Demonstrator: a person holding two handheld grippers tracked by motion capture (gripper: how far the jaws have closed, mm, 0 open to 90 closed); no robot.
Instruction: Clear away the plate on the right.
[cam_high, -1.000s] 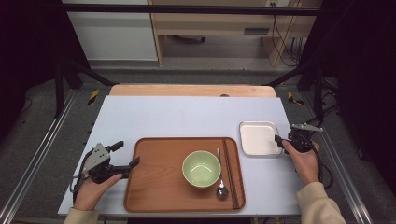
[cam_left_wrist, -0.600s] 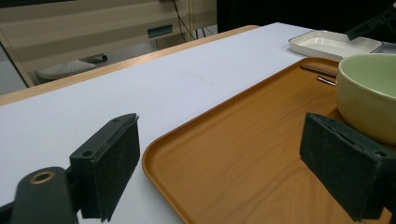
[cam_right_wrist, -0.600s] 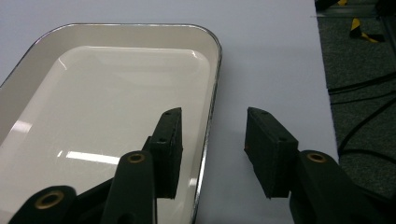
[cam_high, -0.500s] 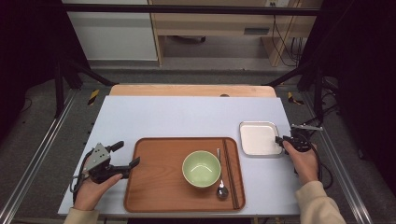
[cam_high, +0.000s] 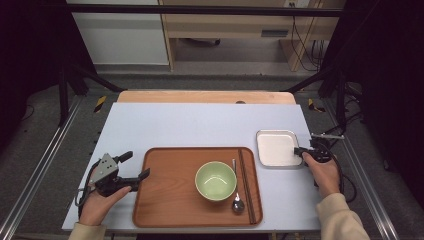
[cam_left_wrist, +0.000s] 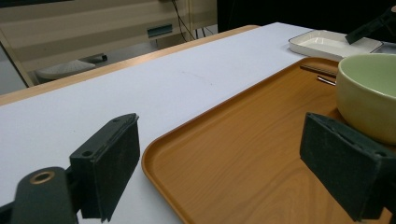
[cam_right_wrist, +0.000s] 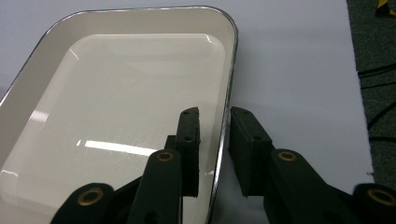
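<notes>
White rectangular dish with thin metal-look rim, glossy, sat right of the wooden tray, right gripper jaws just closing astride its right rim (gap still visible), dish's left edge cut off in right gripper view.

A big tray lay on the bench, near the person's side, and a bowl sat in it. Right of the bowl, still in the tray, lay a spoon and then chopsticks. A small dish sat on the bench just behind and right of the tray.
</notes>
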